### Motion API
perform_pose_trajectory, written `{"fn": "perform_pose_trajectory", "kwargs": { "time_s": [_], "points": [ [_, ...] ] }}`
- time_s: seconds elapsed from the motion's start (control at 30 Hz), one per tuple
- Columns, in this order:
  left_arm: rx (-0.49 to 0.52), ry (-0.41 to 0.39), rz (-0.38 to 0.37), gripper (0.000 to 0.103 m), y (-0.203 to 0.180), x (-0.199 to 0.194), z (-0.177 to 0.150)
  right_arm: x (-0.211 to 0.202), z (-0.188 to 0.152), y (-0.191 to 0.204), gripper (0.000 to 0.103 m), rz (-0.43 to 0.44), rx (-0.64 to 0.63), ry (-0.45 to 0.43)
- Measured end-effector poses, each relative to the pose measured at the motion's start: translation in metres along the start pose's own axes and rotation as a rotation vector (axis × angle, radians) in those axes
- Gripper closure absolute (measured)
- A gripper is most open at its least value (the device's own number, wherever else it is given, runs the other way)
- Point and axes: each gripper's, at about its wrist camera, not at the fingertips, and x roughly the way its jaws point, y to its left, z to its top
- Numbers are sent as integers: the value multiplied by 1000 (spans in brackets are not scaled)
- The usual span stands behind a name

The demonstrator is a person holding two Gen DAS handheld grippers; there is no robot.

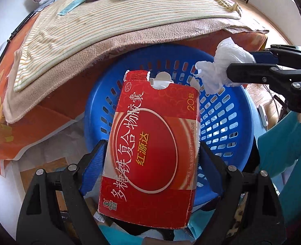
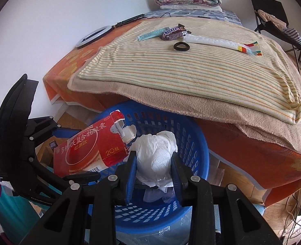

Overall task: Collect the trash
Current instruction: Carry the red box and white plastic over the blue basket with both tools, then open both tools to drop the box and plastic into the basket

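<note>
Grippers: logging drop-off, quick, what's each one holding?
Left gripper: shut on the red medicine box.
Right gripper: shut on the crumpled white tissue.

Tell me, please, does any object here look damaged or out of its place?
The red medicine box, held in the left gripper above the blue basket, has a ragged, torn top flap. On the bed, a black hair tie lies among wrappers like the Snickers wrapper.

Basket (image 2: 199,159) mouth open; blanket edge (image 2: 191,110) overhangs its far rim.
</note>
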Motion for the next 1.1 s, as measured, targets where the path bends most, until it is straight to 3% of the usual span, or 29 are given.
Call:
{"fn": "perform_pose_trajectory", "kwargs": {
  "time_s": [0.67,0.93,1.1],
  "points": [
    [38,-21,-24,14,-11,-1,12,19,2,3,66,17,-2,47],
    [24,-27,-24,14,-8,-3,11,23,1,0,48,7,16,63],
    [21,-28,-23,14,-6,-3,11,22,2,-3,45,2,25,62]
  ]
}}
